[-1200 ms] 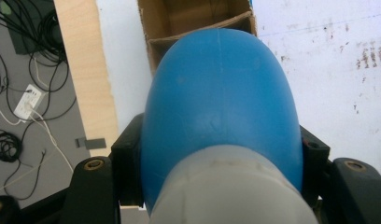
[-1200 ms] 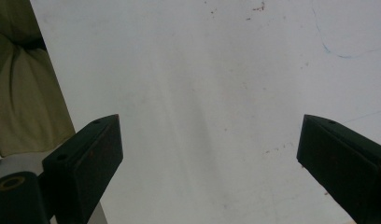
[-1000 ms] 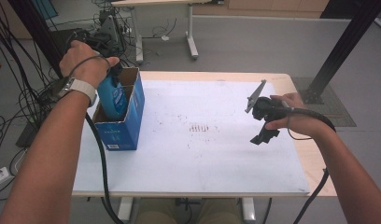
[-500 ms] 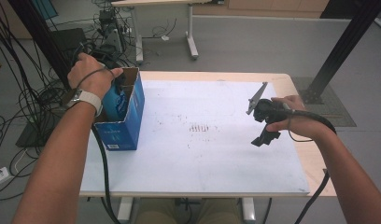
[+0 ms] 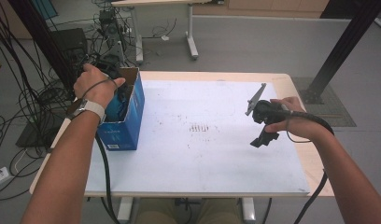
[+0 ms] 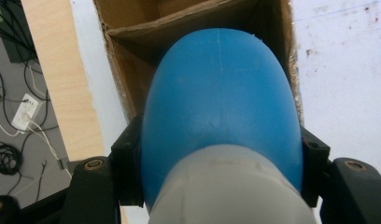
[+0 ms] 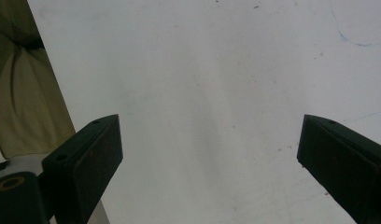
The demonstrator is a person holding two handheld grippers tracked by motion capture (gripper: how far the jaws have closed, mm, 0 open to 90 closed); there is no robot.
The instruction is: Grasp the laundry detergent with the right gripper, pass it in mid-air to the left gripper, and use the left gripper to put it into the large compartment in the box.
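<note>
1. My left gripper: jaws clamped on both sides of the blue bottle, lower centre of the left gripper view.
2. Bottle's rounded end sits in the mouth of the open cardboard box, left of the high view.
3. My right gripper: jaws released, wide apart, nothing between them.
4. It hovers over the white worktop, right of the high view.

Blue bottle with pale grey cap end, base-first inside open blue cardboard box at table's left edge
</note>
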